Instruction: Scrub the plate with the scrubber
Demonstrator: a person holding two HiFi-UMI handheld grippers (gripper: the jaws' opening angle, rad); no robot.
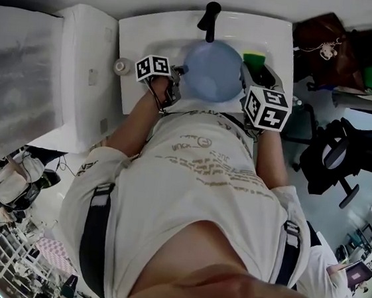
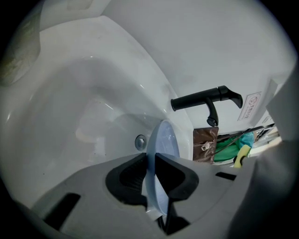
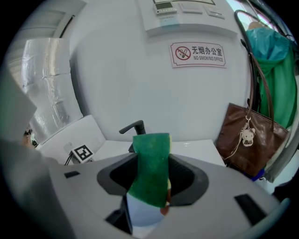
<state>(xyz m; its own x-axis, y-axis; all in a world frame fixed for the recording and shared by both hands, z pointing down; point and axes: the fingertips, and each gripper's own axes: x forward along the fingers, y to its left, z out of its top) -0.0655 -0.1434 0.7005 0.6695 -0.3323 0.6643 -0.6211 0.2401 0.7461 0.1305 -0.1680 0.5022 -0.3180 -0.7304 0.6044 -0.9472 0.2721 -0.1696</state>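
The left gripper (image 2: 150, 161) pinches the blue plate (image 2: 164, 140) by its rim, edge-on over the sink (image 2: 70, 116). To its right, the right gripper (image 3: 150, 179) clamps the green scrubber (image 3: 150, 154), which juts past its 2 jaws.

blue plate (image 1: 211, 70) over white sink (image 1: 133, 52), left gripper (image 1: 178, 79) at its edge, green scrubber (image 1: 254, 57) beside

White washbasin (image 1: 133, 39) against the wall — a black faucet (image 1: 210, 17) stands on its back rim, a small pale round object (image 1: 121, 66) at its left edge, a metal drain fitting (image 2: 140, 141) in the bowl.
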